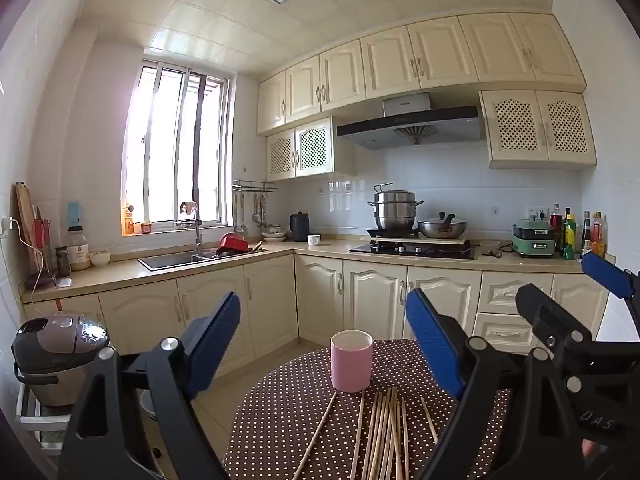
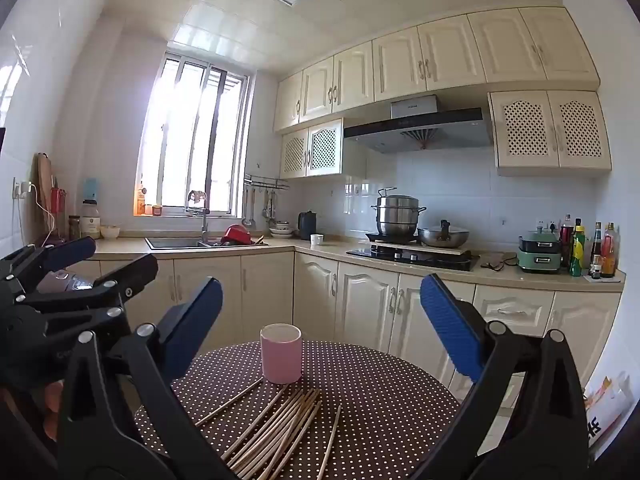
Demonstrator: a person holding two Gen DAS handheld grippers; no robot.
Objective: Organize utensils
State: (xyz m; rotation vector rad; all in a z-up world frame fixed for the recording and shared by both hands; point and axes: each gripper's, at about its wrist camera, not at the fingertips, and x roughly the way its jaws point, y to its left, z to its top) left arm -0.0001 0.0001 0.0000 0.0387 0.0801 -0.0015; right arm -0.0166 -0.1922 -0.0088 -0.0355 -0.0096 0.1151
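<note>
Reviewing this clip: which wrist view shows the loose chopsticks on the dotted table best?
The right wrist view: the chopsticks lie fanned out between the fingers, most of their length visible beside the pink cup. In the left wrist view the chopsticks appear foreshortened, bunched, and cut off by the bottom edge.

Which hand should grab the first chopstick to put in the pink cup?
Probably the right. A lone chopstick lies apart on that side, easy to pinch, with the pink cup just behind. Both the right hand-held gripper and left hand-held gripper hang open and empty.
</note>
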